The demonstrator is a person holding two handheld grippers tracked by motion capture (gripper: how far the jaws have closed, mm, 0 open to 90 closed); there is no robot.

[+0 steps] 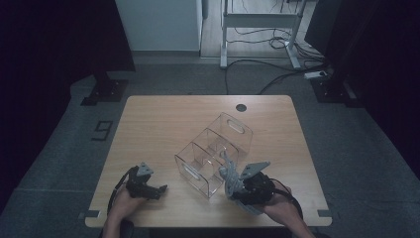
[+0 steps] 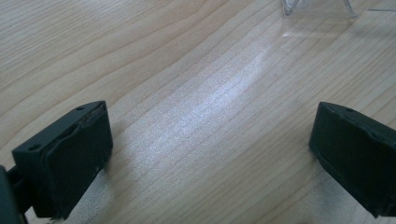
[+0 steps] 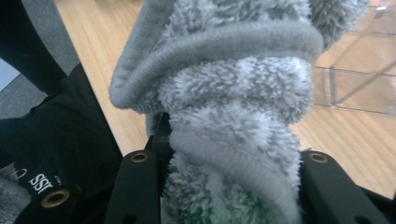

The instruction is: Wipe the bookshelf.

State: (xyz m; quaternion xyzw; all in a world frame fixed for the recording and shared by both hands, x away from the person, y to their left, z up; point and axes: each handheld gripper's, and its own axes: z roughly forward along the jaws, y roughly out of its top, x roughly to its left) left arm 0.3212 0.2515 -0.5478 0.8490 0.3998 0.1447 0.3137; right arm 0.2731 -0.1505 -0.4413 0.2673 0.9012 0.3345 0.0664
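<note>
A clear plastic organiser box (image 1: 214, 152) with several compartments and handle slots stands at the middle of the wooden table (image 1: 163, 119). My right gripper (image 1: 236, 184) sits at the box's near right corner, shut on a grey fluffy cloth (image 1: 230, 174) that sticks up beside the box. In the right gripper view the bunched cloth (image 3: 233, 102) is squeezed between the two black jaws, with the box wall (image 3: 355, 84) behind it. My left gripper (image 1: 161, 190) rests low over the table's near left, open, its pads (image 2: 74, 154) wide apart over bare wood. A corner of the box (image 2: 317, 7) lies ahead of it.
A round cable hole (image 1: 241, 107) sits near the table's far edge. Beyond the table are a white desk frame (image 1: 257, 29), cables on the floor (image 1: 277, 69) and dark stands at both sides. Bare wood stretches left of the box.
</note>
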